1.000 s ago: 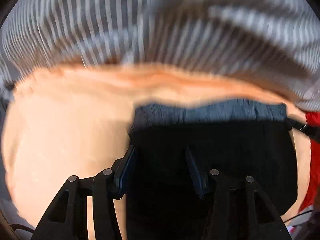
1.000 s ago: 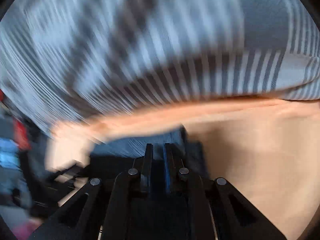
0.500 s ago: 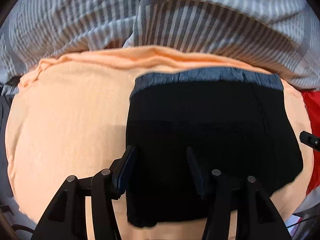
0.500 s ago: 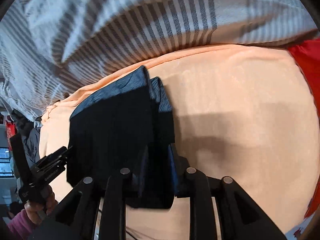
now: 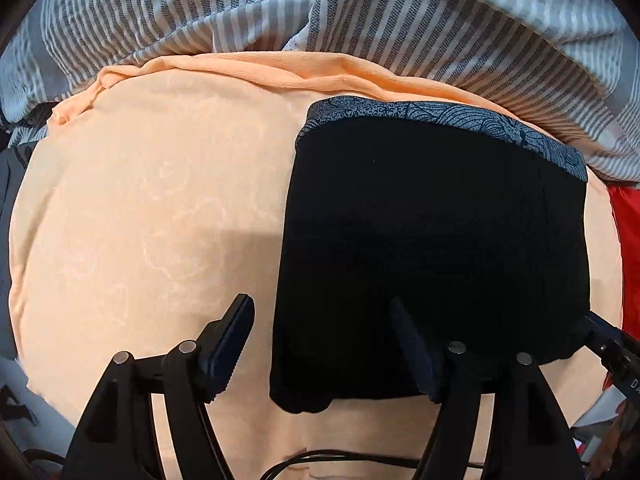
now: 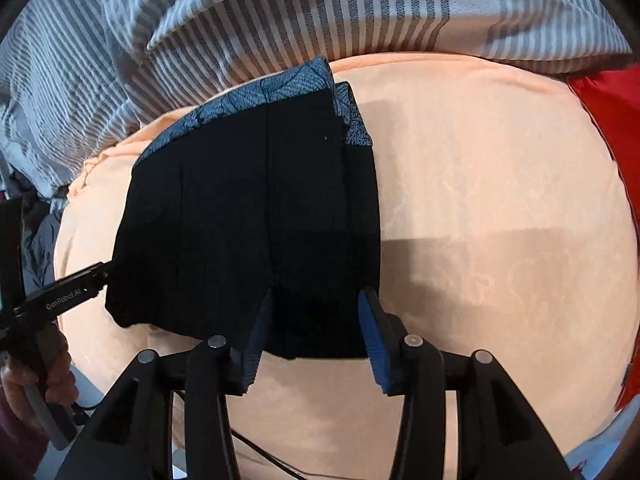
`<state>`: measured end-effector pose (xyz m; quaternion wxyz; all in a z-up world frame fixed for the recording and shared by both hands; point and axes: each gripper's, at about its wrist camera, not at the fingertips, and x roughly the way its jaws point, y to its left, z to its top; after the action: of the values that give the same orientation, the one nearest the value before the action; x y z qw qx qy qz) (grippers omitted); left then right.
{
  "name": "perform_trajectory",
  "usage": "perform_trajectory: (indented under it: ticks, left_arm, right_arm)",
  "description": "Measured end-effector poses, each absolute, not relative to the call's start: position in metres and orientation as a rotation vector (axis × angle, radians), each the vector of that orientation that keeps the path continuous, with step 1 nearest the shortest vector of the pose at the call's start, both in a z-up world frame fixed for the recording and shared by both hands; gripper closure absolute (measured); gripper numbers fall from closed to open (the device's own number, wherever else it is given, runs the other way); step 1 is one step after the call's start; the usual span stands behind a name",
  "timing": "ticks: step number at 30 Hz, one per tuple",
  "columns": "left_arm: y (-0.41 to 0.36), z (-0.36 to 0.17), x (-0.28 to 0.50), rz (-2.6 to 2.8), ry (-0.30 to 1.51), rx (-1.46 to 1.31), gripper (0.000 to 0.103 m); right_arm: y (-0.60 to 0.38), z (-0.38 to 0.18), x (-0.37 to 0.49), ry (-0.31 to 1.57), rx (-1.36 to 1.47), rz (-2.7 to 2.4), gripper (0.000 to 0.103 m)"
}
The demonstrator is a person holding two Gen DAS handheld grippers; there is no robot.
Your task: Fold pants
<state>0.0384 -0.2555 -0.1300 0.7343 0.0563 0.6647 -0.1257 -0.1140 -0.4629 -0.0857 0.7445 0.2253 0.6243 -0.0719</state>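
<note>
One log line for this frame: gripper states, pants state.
left gripper: open | right gripper: open | pants: folded, flat on orange cloth, released

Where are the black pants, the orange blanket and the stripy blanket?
black pants [image 5: 432, 240], left wrist view, middle of the folded cloth
orange blanket [image 5: 152, 208], left wrist view, bare part left of the pants
stripy blanket [image 6: 320, 12], right wrist view, a fold at the top

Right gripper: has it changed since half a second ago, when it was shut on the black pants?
Yes. The right gripper has opened and released the folded black pants, which now lie flat on the orange cloth; its fingers straddle the near edge.
</note>
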Motion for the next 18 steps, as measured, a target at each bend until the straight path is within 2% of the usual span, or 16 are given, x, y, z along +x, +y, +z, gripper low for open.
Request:
perform_trajectory:
  ticks: [7, 11, 18]
  left_arm:
    - [-0.250, -0.119, 0.034, -0.291, 1.459, 0.145, 0.031]
    - [-0.245, -0.113, 0.034, -0.305, 1.454, 0.148, 0.031]
    - [-0.240, -0.107, 0.038, -0.324, 1.447, 0.179, 0.031]
  right_arm:
    - [-0.453, -0.090, -0.115, 1.374, 0.471, -0.211, 0.051]
    - [-0.456, -0.094, -0.118, 1.364, 0.509, -0.245, 0.045]
    - [-0.447, -0.084, -0.127, 1.357, 0.495, -0.266, 0.045]
